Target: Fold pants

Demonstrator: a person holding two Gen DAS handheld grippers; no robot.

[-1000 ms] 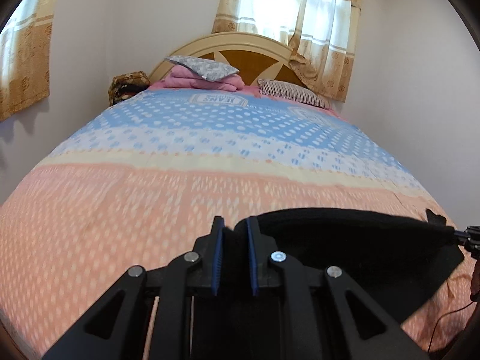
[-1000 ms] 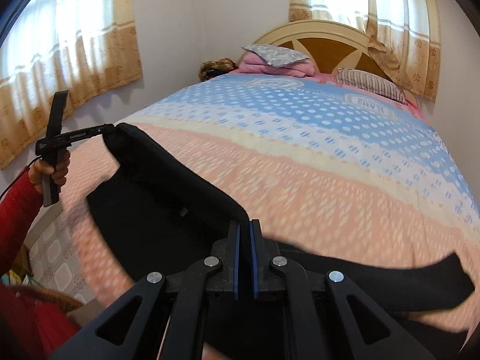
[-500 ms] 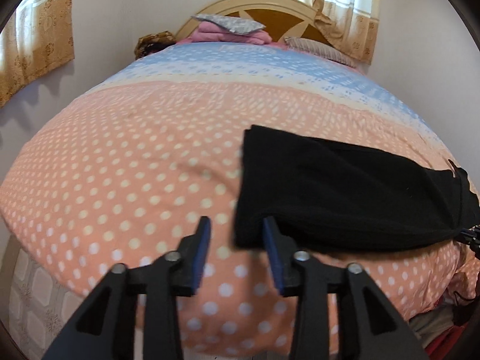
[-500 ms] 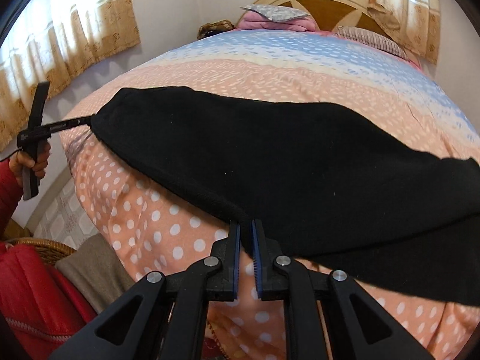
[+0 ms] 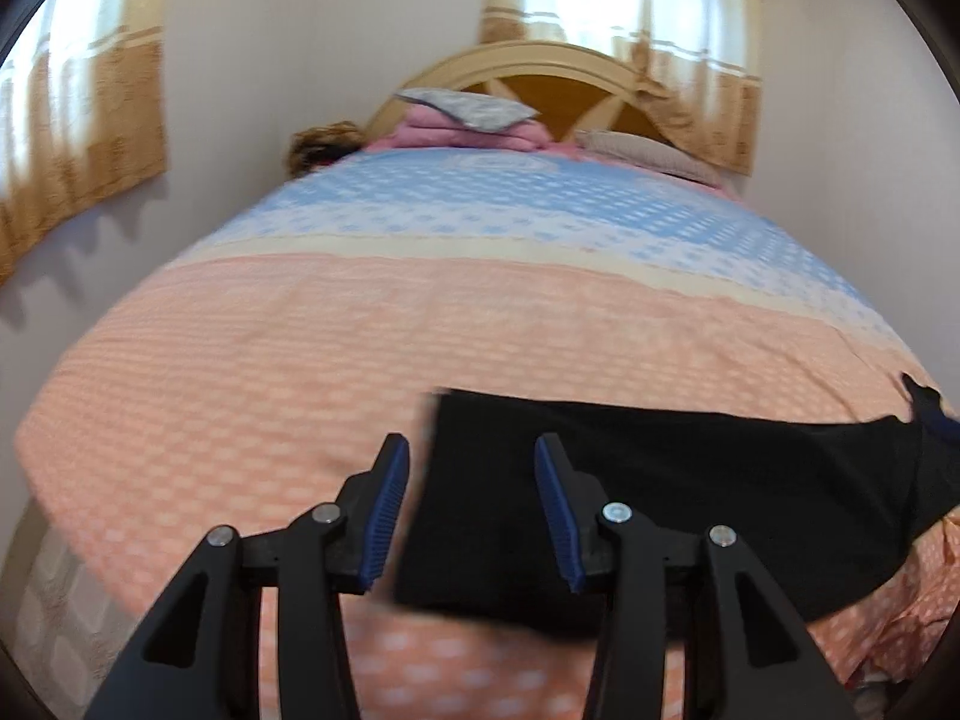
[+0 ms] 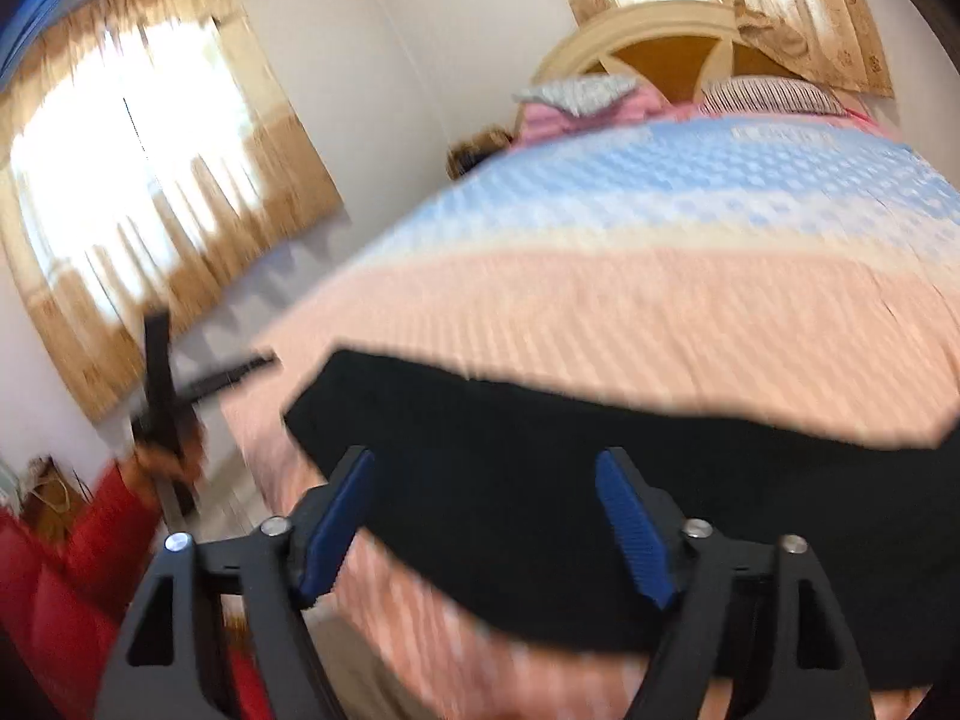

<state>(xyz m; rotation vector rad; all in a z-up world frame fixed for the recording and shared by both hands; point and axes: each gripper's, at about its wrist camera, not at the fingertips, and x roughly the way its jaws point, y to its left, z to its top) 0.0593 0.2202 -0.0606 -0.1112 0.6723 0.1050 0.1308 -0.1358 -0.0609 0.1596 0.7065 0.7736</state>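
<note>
The black pants lie flat on the bed, on the orange part of the dotted cover, close to the near edge. They make a long dark strip that runs across the bed from side to side.

The left gripper hangs just over one end of the pants. Its jaws stand partly open, and the blue pads do not press on anything. The end of the pants shows in the gap between them, but the cloth lies loose on the bed. The left pad sits over bare cover and the right pad sits over the black cloth.

The right gripper is over the near edge of the pants. Its jaws are opening and stand wide apart. The black cloth shows between its blue pads, but they do not pinch it. This picture is blurry.

In the right wrist view, a hand with a red sleeve holds the left gripper beside the bed.

Far back on the bed there is a pink folded blanket with a grey pillow on top, and a striped pillow next to it. Behind them is a round wooden headboard. Yellow curtains hang at the windows.
</note>
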